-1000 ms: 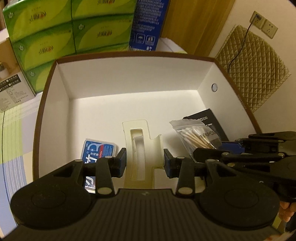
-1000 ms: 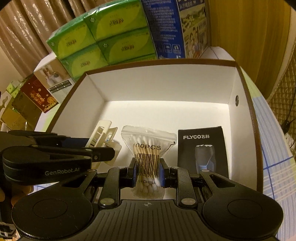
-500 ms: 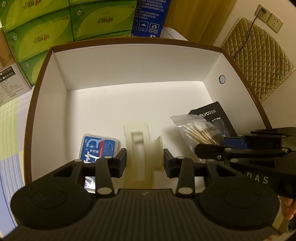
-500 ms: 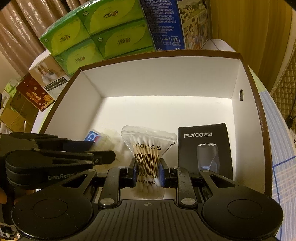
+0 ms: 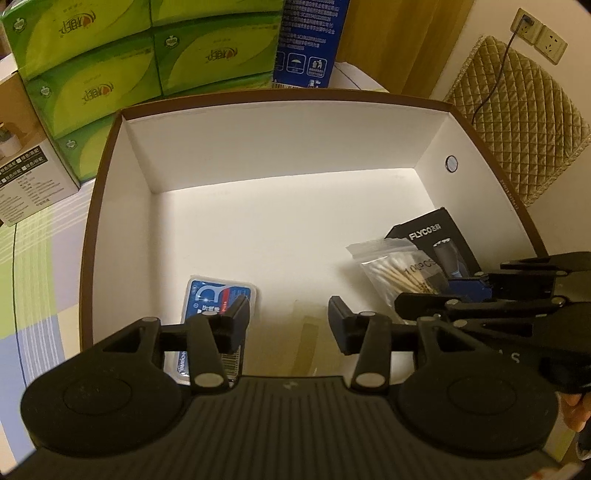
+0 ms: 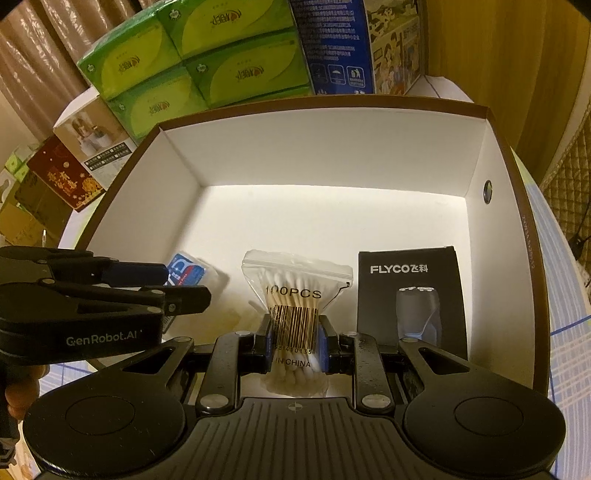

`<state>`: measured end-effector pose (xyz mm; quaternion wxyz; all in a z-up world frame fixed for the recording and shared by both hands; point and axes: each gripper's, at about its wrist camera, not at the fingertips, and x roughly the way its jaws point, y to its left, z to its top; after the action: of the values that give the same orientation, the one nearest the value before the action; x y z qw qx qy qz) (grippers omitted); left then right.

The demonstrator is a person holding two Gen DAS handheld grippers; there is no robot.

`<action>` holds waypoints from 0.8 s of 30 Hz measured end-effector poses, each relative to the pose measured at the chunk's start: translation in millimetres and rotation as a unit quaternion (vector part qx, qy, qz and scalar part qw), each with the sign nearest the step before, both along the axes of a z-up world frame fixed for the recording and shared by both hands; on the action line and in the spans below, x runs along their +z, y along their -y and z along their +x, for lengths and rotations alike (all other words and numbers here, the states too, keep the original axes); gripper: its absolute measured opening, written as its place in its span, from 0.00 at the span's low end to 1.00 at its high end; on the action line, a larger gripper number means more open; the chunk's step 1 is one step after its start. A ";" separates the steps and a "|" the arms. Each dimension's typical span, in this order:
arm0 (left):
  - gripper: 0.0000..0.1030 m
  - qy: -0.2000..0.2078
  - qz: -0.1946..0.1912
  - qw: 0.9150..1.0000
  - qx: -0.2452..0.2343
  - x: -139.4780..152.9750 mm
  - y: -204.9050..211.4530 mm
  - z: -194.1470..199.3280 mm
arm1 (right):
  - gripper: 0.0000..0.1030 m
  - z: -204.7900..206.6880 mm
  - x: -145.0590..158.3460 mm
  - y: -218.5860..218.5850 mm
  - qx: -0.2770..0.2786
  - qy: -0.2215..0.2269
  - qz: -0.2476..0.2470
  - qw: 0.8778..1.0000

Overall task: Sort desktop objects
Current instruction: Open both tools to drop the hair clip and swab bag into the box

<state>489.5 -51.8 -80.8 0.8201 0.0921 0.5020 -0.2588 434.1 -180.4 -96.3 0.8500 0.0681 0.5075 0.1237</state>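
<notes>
Right now your right gripper (image 6: 294, 341) is pinching the bag of cotton swabs (image 6: 293, 314) across its barcode, the clear pouch squeezed narrow between the blue pads, with its zip top fanned out above them. The bag sits low inside the white-lined box (image 6: 332, 147), near the front, between the small blue-and-white packet (image 6: 186, 273) on its left and the black FLYCO shaver box (image 6: 410, 291) lying flat just to its right.

Your left gripper (image 5: 288, 321) hangs over the same box with its fingers spread wide and nothing between them. A pale, blurred cream-coloured item (image 5: 304, 336) shows on the floor below the gap; what it is cannot be told. The blue-and-white packet (image 5: 218, 299) lies just under the left finger (image 5: 236, 317).

Beyond the box's far wall stand stacked green tissue packs (image 6: 207, 62) and a blue carton (image 6: 336, 48). A quilted beige cover (image 5: 517, 129) and a wall socket (image 5: 537, 31) show at the right in the left wrist view.
</notes>
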 end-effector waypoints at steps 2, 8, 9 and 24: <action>0.40 0.000 0.001 1.000 0.000 -0.7 -1.0 -0.1 | 0.20 0.4 0.7 -0.9 0.002 0.001 -0.002 1.000; 0.46 0.007 0.007 1.000 0.002 0.3 -1.0 -1.8 | 0.61 -2.3 5.5 -5.1 0.007 0.039 -0.029 0.999; 0.48 0.013 0.014 1.000 0.004 0.7 -1.3 -2.2 | 0.65 -3.7 6.3 -4.3 0.009 0.045 -0.029 0.999; 0.65 0.030 0.017 0.999 0.012 11.1 -11.4 -12.1 | 0.96 -22.6 21.0 7.6 0.018 0.066 -0.051 0.996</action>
<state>477.5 -40.3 -69.7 0.8359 0.1078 0.4830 -0.2376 411.5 -188.0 -75.3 0.8814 0.0070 0.4576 0.1172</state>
